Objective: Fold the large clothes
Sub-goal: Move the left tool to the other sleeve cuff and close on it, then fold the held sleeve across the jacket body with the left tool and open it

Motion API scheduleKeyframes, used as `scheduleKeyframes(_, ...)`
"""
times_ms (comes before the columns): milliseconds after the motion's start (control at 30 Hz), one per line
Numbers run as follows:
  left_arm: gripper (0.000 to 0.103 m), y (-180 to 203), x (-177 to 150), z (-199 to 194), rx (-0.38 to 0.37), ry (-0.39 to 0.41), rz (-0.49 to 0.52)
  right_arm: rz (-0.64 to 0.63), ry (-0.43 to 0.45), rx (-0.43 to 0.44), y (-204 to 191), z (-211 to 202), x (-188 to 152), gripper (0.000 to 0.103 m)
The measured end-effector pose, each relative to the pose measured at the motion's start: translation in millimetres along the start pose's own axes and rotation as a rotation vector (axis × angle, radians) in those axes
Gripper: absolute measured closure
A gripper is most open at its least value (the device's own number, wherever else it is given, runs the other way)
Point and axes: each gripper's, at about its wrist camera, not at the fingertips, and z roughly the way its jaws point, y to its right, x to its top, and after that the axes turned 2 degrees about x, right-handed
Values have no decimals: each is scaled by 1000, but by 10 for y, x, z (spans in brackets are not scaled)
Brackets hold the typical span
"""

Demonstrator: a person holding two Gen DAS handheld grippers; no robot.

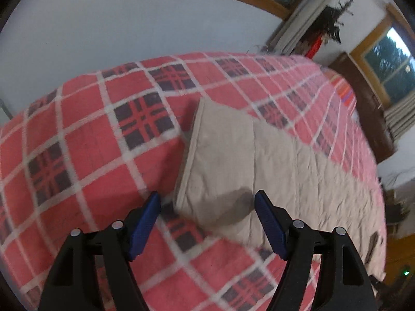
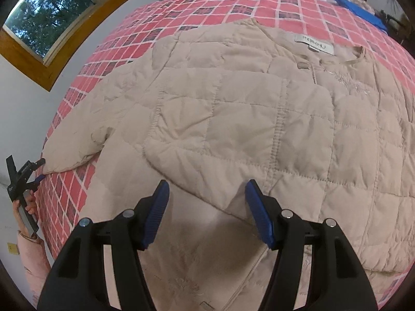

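Beige quilted jacket [image 2: 233,108] lies spread flat on the bed, over the red plaid blanket [image 2: 207,2], with its neck label at the far side from the right tongs [image 2: 206,208]. These right tongs hover just above the near part of the jacket with the blue pads wide apart, holding nothing. One sleeve [image 1: 249,155] stretches out to the left side, and its cuff end lies just in front of the left tongs [image 1: 207,219], which are also released and empty, the cuff between and slightly beyond the two pads. In the right wrist view the left tongs [image 2: 39,171] appear small at the bed edge, touching or almost touching the sleeve tip; I cannot tell which. A hand [image 2: 26,204] in a pink sleeve holds them.

I judge the sleeve fold is about to begin. The risk is that the left pads close only on the thin top layer, or also catch the blanket under the cuff, because both lie tight together. Then the blanket lifts with the sleeve, or the puffy fabric slips out and the fold comes crooked.
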Motion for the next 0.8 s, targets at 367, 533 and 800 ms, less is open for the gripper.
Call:
scheduleKeyframes(367, 76, 46, 84, 20, 36, 54, 2, 0, -8, 4, 45, 87, -17, 41)
scheduleKeyframes(533, 85, 118, 96, -47, 22, 73, 21, 5, -6, 17, 68, 88, -24, 41)
scheduleKeyframes(800, 87, 559, -12, -388, -42, 175, 132, 10, -9, 1, 69, 151, -22, 40)
